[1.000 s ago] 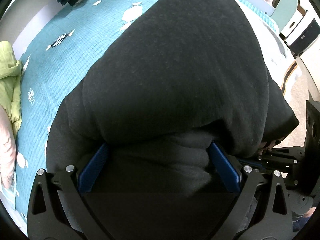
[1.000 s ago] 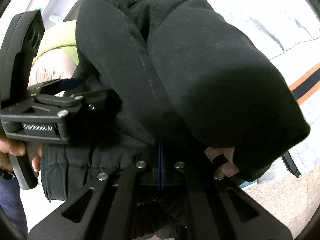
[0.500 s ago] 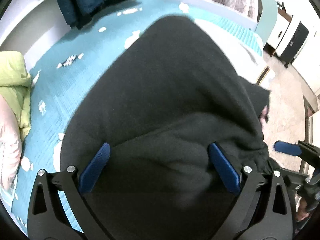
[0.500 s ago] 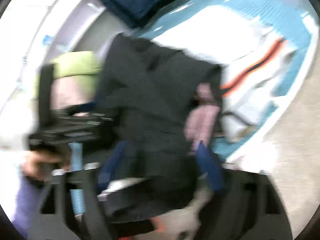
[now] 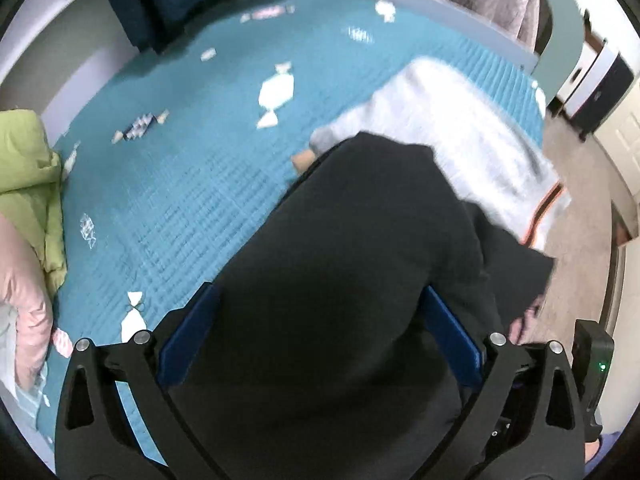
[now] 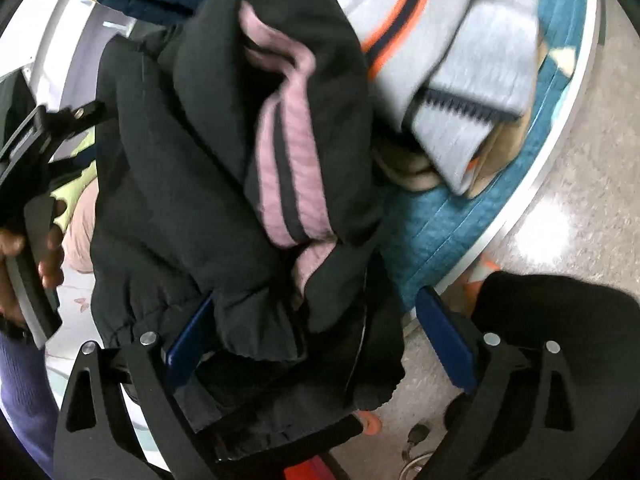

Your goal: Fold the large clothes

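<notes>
A large black jacket (image 5: 352,264) with pink-striped cuffs (image 6: 288,152) is bunched up at the near edge of a teal bed (image 5: 168,200). It drapes over my left gripper (image 5: 320,332), whose blue pads (image 5: 184,340) stand wide apart with the cloth lying between them. In the right wrist view the jacket (image 6: 180,200) hangs between and in front of my right gripper (image 6: 320,340), whose blue pads (image 6: 448,340) are also wide apart. The left gripper's body (image 6: 36,168) and the hand holding it show at the left edge.
A grey sweater with an orange stripe (image 5: 460,152) lies on the bed to the right; it also shows in the right wrist view (image 6: 472,64). A navy coat (image 5: 180,0) lies at the far edge, green and pink bedding (image 5: 28,184) at the left. Floor (image 6: 560,160) lies at the right.
My right gripper has opened and let go of the jacket, then pulled back. The jacket has slumped lower and toward me, uncovering more of the bed and the grey sweater.
</notes>
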Demonstrator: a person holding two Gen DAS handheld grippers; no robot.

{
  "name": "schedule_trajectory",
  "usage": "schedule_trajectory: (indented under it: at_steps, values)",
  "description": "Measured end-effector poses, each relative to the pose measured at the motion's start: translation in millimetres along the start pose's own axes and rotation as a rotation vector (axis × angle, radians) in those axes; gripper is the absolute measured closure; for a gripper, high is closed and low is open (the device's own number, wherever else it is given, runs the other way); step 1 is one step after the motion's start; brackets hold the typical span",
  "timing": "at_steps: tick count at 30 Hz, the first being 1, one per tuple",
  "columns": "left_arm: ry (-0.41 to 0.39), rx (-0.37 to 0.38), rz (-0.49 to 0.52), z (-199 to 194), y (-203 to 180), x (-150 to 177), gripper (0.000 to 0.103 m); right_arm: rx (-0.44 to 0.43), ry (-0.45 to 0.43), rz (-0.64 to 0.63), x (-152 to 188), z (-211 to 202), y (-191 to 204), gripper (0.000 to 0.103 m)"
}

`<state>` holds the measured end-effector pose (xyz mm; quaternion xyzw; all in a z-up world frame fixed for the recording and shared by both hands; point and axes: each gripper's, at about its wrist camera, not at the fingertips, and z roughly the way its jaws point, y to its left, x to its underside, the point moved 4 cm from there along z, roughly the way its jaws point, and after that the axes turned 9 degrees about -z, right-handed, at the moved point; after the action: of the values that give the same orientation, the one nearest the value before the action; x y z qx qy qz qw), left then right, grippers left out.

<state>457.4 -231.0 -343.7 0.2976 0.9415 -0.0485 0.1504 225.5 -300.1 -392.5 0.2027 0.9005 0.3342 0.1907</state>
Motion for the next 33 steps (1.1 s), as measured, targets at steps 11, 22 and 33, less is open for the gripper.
schedule_trajectory:
  at_steps: [11,22,33]
  values:
    - [-0.106,0.114,-0.044,11,20,7,0.004,-0.435,0.106,0.281,8,60,-36,0.006]
    - [-0.264,0.253,-0.372,-59,128,90,0.004,-0.509,0.123,0.258,8,66,-36,0.006]
    - [-0.168,0.446,-0.775,-8,201,200,0.004,-0.588,0.137,0.228,0,72,-28,0.022]
